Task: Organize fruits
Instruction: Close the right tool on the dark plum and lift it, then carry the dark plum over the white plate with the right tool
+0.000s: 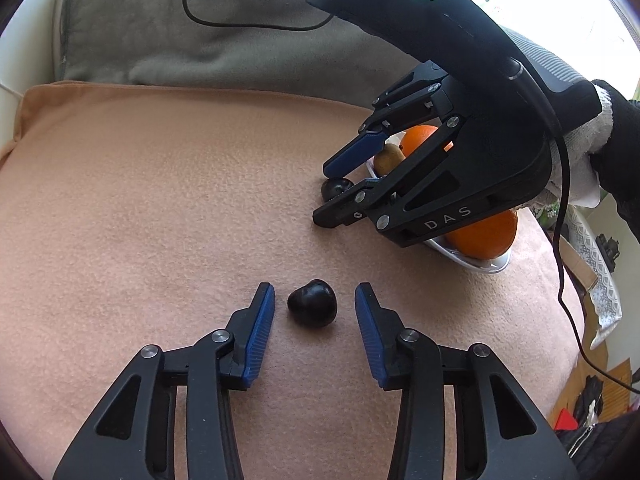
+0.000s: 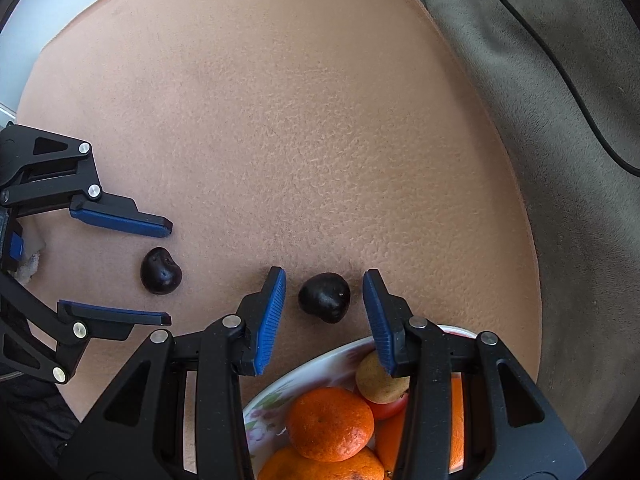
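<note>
Two dark plums lie on a peach blanket (image 1: 140, 200). My left gripper (image 1: 315, 294) is open, its blue pads on either side of the first plum (image 1: 312, 303), not touching it. My right gripper (image 2: 324, 280) is open around the second plum (image 2: 325, 297), also apart from it. The right gripper also shows in the left wrist view (image 1: 325, 192), over the second plum (image 1: 336, 188). The left gripper (image 2: 168, 272) and first plum (image 2: 161, 271) show in the right wrist view. A floral white bowl (image 2: 276, 392) holds oranges (image 2: 330, 424) and a kiwi (image 2: 378, 380).
A grey-green cushion (image 1: 200, 32) lies behind the blanket with a black cable (image 1: 240, 26) across it. Clutter and a cardboard box (image 1: 588, 280) sit at the right beyond the blanket's edge.
</note>
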`<state>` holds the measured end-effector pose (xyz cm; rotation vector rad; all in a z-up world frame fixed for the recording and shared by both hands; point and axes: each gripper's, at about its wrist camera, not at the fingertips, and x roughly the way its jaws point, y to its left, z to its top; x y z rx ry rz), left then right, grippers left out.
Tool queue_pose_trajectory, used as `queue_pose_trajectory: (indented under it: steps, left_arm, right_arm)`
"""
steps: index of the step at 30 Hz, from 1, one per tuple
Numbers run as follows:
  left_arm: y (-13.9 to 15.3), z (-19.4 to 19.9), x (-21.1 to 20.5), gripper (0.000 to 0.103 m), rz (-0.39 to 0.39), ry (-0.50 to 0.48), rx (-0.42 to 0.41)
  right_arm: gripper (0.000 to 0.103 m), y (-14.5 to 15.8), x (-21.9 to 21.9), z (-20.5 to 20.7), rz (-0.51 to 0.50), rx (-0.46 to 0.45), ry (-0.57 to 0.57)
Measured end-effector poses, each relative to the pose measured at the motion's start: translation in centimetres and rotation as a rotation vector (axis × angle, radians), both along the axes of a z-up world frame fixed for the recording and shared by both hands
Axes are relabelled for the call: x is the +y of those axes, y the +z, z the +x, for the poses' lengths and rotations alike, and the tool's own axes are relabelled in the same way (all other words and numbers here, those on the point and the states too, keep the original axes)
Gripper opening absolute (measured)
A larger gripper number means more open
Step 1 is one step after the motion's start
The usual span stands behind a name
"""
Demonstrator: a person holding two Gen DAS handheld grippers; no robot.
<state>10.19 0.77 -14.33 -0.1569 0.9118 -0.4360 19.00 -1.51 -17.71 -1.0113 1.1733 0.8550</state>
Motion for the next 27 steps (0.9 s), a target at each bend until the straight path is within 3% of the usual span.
queue_pose_trajectory:
  steps: [5,8,15,27]
  left_arm:
    - [-0.2,0.6,-0.3,0.031,0.002,0.008,0.002]
    - [-0.2,0.7,-0.1,0.025,0.003,0.007,0.000]
    - [-0.1,0.4,0.7,0.023,-0.007,0.009,-0.003]
    - [0.9,-0.6,2.9,0.023,-0.014,0.036,-0.027]
  right_arm:
    - [0.029,0.1,0.1,0.4,0.012,0.041,-0.017]
    - [0.026,0.3,0.1,0.3,0.018,0.032,-0.021]
    - [0.026,1.1,-0.8,-0.4,0.064,0.025,-0.040]
    - [0.026,6.0,-3.7,-2.7,0.254,-0.025,-0.126]
